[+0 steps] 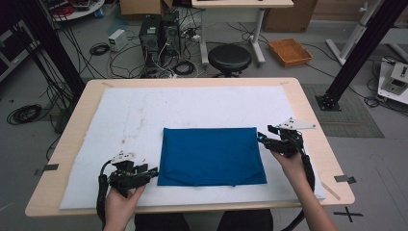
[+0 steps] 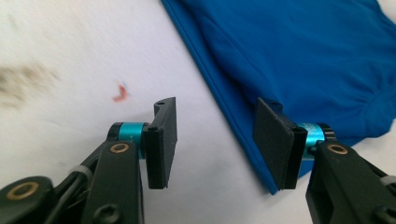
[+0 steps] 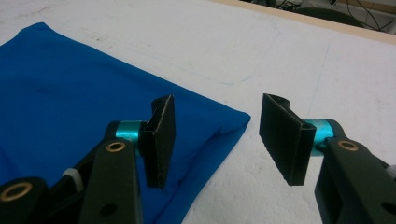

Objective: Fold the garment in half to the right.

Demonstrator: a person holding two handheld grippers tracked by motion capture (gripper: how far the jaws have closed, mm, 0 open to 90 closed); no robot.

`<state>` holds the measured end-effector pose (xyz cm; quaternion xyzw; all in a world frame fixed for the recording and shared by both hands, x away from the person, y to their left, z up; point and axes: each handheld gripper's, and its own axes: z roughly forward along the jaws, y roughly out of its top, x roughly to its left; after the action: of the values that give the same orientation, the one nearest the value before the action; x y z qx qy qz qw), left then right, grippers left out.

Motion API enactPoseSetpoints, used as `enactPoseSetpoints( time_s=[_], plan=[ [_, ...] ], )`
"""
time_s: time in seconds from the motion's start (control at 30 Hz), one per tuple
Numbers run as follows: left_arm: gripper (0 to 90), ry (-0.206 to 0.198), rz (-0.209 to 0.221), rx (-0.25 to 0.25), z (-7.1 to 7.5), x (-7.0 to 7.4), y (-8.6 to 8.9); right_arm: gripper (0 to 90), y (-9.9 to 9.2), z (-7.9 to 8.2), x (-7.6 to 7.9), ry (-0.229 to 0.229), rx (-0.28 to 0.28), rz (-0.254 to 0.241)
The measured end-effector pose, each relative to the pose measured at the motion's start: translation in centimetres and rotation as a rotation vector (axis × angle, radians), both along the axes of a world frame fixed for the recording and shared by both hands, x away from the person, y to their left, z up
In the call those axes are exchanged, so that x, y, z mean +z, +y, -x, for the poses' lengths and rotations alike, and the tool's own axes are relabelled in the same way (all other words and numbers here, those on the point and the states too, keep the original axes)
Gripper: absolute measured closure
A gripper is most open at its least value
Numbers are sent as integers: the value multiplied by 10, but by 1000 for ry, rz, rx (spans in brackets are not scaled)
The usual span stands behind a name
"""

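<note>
A folded blue cloth lies flat on the white mat, a little right of centre. My left gripper sits low at the cloth's near left corner, jaws apart. In the left gripper view the cloth runs past the right pad, and bare mat lies between the pads. My right gripper hovers at the cloth's far right corner, also open. In the right gripper view the cloth reaches under the left pad, and its corner ends in the gap. Nothing is gripped.
The mat covers most of a wooden table. Brown smudges and a small red mark stain the mat left of the cloth. A black stool stands beyond the far edge, with black frame posts at both sides.
</note>
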<state>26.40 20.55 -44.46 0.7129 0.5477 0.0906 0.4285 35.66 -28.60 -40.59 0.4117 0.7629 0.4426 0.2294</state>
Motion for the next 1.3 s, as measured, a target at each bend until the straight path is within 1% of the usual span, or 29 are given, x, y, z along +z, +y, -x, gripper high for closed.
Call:
enactPoseSetpoints(
  time_s=[0.03,0.07,0.1,0.2,0.33,0.37,0.53,0.6,0.63,0.67,0.77,0.8,0.9,0.93,1.0,1.03,1.07,1.17,1.2,1.27,1.3],
  plan=[
    [500,13,13,9,-1,-2,-2,460,0,0,0,4,0,-2],
    [499,22,20,4,-2,-3,-3,460,1,0,0,3,2,0],
    [495,15,25,11,-2,-3,-5,460,1,0,0,-1,5,2],
    [494,30,77,2,-2,-5,-8,460,3,1,0,-1,9,2],
    [487,43,110,-3,-3,-6,-14,460,7,1,0,-2,22,8],
    [487,41,111,-3,-3,-6,-16,460,9,1,-1,2,24,7],
    [492,34,91,3,-4,-6,-24,460,20,2,1,-3,50,12],
    [524,28,72,11,-4,-6,-28,460,26,1,3,-7,61,6],
    [530,30,70,15,-4,-5,-29,460,30,1,5,-10,67,4],
    [556,28,56,22,-4,-5,-30,460,34,1,7,-13,77,3],
    [583,24,41,23,-4,-5,-32,460,48,0,11,-20,101,0],
    [603,20,42,30,-4,-5,-33,460,53,-1,12,-19,109,2],
    [635,17,33,23,-4,-5,-33,462,68,-4,14,-21,129,4],
    [675,21,36,15,-5,-6,-35,465,72,-5,14,-17,133,1],
    [710,13,22,7,-4,-6,-37,474,86,-8,16,-13,149,-3],
    [741,15,16,2,-5,-6,-38,475,92,-11,17,-13,162,-5],
    [745,12,10,-5,-5,-6,-39,481,100,-13,18,-11,174,-6],
    [771,10,6,-7,-5,-6,-39,519,123,-22,18,18,208,-12],
    [776,10,5,-6,-5,-6,-39,526,132,-25,18,23,214,-7],
    [779,10,4,-7,-5,-6,-39,556,149,-32,18,15,228,13],
    [779,11,4,-9,-5,-6,-38,566,157,-35,18,21,236,10]
  ],
)
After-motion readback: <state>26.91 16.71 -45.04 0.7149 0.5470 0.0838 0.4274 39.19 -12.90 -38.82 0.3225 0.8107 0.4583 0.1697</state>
